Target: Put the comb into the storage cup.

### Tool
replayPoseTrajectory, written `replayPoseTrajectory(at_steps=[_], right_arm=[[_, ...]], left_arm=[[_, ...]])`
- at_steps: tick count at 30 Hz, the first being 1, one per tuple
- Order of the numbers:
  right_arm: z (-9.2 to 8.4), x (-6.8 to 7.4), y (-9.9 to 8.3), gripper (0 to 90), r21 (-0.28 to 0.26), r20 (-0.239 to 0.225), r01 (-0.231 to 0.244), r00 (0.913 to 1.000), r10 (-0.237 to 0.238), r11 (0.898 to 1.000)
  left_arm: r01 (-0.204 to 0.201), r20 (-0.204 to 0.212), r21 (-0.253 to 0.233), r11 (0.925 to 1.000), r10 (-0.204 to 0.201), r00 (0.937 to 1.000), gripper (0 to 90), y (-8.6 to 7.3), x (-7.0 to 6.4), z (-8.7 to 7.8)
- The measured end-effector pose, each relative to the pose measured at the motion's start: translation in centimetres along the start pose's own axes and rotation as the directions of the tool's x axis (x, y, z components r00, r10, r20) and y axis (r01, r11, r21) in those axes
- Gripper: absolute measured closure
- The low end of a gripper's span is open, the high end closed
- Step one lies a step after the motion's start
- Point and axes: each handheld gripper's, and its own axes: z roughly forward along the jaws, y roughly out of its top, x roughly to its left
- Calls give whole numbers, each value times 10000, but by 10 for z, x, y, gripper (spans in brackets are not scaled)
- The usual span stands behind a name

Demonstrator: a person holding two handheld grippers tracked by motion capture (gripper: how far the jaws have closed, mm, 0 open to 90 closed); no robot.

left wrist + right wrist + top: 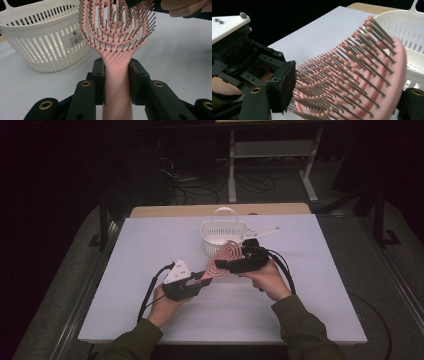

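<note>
While left gripper (116, 80) clamps pink hairbrush (117, 37) (handle), basket (40, 42) beside.

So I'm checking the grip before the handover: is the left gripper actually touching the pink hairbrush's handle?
Touching. The left gripper view shows the left gripper with both black jaw pads pressed flush against either side of the pink hairbrush handle, with no gap.

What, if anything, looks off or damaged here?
Nothing stands out. The pink hairbrush looks intact, its handle clamped squarely in the left gripper while the right gripper closes around its head. The white basket stands upright on the table, nothing spilled.
</note>
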Motion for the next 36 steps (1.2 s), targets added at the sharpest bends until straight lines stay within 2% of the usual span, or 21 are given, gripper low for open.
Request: replayPoseTrajectory(at_steps=[27,36], right_arm=[[1,-1,0,464,57,-132,-322,9994,323,9995],[1,-2,0,515,5,-311,-434,9986,433,9991]], left_arm=[[-144,-216,9,9999,144,9997,702,-2,1,1],[-112,-82,161,9998,113,9999,703,-3,2,3]])
